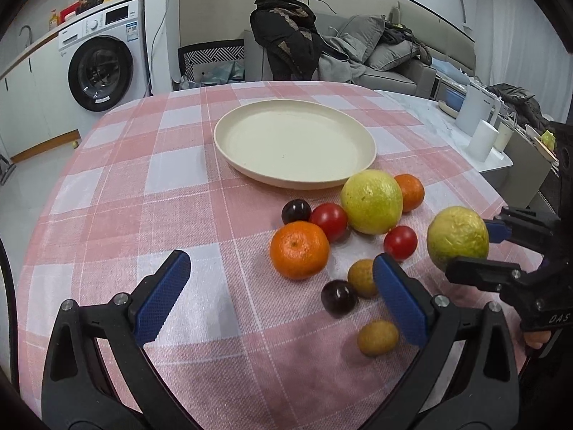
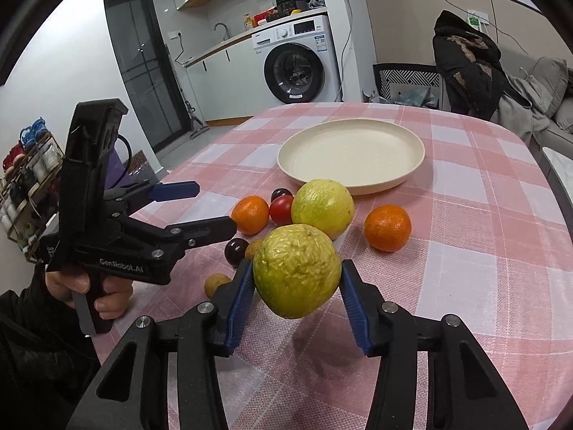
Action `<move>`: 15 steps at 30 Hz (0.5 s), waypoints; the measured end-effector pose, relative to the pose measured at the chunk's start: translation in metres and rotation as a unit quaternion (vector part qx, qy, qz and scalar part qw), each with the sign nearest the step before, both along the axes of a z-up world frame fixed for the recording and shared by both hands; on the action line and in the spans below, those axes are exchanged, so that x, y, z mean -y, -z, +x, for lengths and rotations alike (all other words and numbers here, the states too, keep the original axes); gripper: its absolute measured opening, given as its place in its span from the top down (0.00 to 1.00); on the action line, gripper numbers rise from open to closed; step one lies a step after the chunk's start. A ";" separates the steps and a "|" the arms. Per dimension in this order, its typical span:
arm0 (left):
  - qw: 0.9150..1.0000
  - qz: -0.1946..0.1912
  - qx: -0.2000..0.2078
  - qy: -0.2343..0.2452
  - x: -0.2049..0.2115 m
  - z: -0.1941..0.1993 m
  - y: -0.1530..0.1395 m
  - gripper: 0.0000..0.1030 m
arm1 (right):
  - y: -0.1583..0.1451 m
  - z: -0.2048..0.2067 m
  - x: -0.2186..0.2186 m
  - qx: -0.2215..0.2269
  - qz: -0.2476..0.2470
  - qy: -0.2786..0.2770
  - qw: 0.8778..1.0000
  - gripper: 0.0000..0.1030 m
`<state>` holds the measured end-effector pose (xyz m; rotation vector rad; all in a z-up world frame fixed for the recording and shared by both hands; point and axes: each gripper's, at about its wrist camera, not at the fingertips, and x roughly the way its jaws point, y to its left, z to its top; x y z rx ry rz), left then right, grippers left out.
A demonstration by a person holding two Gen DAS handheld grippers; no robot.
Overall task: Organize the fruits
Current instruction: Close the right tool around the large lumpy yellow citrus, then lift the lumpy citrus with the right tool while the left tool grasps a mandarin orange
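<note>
My right gripper [image 2: 296, 268] is shut on a wrinkled yellow-green guava [image 2: 297, 270], held a little above the checked cloth; from the left wrist it shows at the right [image 1: 457, 236]. My left gripper [image 1: 281, 261] stands open above the fruit pile, with nothing between its pads [image 1: 163, 297]. On the cloth lie a smoother guava [image 1: 370, 200], two oranges [image 1: 299, 249] [image 1: 410, 191], two red tomatoes [image 1: 328, 219] [image 1: 400, 242], two dark plums [image 1: 295, 210] [image 1: 338, 297] and two small tan fruits [image 1: 378, 337] [image 1: 360, 279]. A cream plate [image 1: 229, 143] sits behind them.
The table's right edge [image 1: 501, 193] borders a lower white stand with a kettle [image 1: 476, 111] and cups [image 1: 483, 139]. A chair draped with a dark coat [image 1: 286, 36] stands at the far side. A washing machine [image 1: 104, 64] is at the back left. A hand [image 2: 107, 297] holds the left gripper.
</note>
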<state>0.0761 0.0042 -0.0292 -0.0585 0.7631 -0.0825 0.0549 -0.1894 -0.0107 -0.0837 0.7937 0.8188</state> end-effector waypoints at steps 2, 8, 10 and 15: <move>1.000 0.001 -0.002 0.004 0.000 0.005 0.000 0.06 | -0.001 0.002 0.001 0.000 0.002 0.003 1.000 0.52; 0.999 -0.021 -0.021 0.021 -0.001 0.021 0.005 0.26 | 0.000 0.005 0.002 -0.001 0.003 0.005 1.000 0.52; 0.999 -0.027 -0.028 0.028 0.000 0.024 0.008 0.35 | 0.000 0.006 0.002 -0.001 0.003 0.005 1.000 0.52; 0.998 -0.033 -0.037 0.037 0.001 0.028 0.013 0.41 | 0.001 0.006 0.002 -0.001 0.002 0.004 1.000 0.52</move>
